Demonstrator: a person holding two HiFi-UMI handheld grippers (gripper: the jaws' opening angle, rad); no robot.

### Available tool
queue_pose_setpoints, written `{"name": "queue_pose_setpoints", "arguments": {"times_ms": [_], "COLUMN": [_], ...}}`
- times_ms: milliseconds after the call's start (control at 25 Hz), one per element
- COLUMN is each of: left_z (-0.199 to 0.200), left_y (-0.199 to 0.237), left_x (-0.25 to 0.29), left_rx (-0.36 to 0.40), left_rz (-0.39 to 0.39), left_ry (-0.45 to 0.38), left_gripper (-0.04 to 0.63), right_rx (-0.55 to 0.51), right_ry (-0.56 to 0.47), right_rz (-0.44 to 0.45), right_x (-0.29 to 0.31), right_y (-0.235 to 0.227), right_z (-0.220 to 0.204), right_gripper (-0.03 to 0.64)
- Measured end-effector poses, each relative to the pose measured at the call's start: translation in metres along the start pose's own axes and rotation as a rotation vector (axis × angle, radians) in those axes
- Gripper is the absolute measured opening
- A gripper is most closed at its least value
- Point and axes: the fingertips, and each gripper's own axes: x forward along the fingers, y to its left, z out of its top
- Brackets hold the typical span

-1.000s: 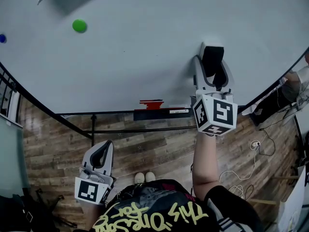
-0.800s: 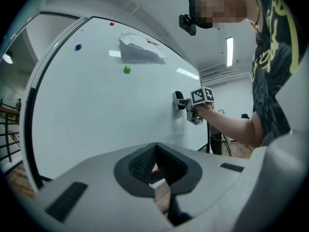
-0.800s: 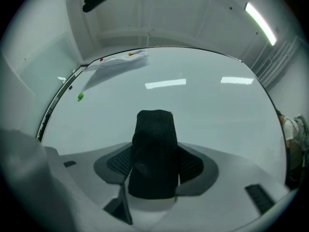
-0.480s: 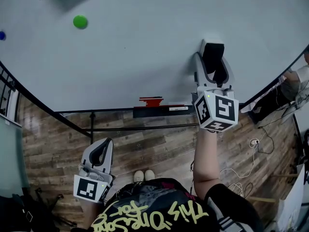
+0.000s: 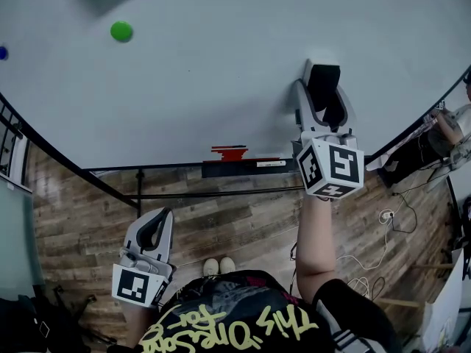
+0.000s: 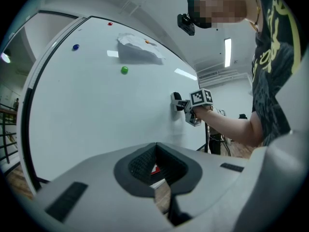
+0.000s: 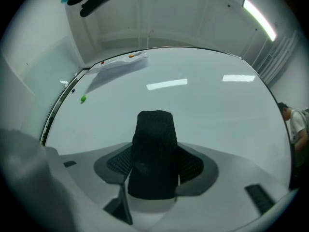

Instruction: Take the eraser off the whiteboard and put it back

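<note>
The right gripper (image 5: 324,101) is clamped on the black eraser (image 7: 153,151), held up at the whiteboard (image 5: 206,87). Its far end seems to touch the board, though no view settles that. The left gripper (image 5: 153,232) hangs low, jaws together on nothing. The eraser is in hand — what is left, I judge, is seating it on the board and letting go.

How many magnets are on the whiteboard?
4: green magnet mid-left, blue magnet near the left frame, red magnet by the top edge, orange magnet on the paper. Others may be hidden.
</note>
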Motion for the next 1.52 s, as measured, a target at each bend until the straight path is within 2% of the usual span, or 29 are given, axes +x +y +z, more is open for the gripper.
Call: {"name": "queue_pose_setpoints", "arguments": {"times_ms": [120,1520], "left_z": [0.001,0.003], "left_y": [-0.001,-0.026], "left_x": [0.002,0.023], "left_rx": [0.001,0.007], "left_rz": [-0.005,-0.099], "left_ry": [-0.005,-0.013], "left_gripper": [0.008,0.008], "right_rx": [0.031,0.068], "right_ry": [0.008,-0.008], "right_rz": [0.008,0.073], "right_x": [-0.002,-0.058], "right_y": [-0.001,0.004], "right_z": [-0.006,0.002], "right_gripper": [0.258,0.259]}}
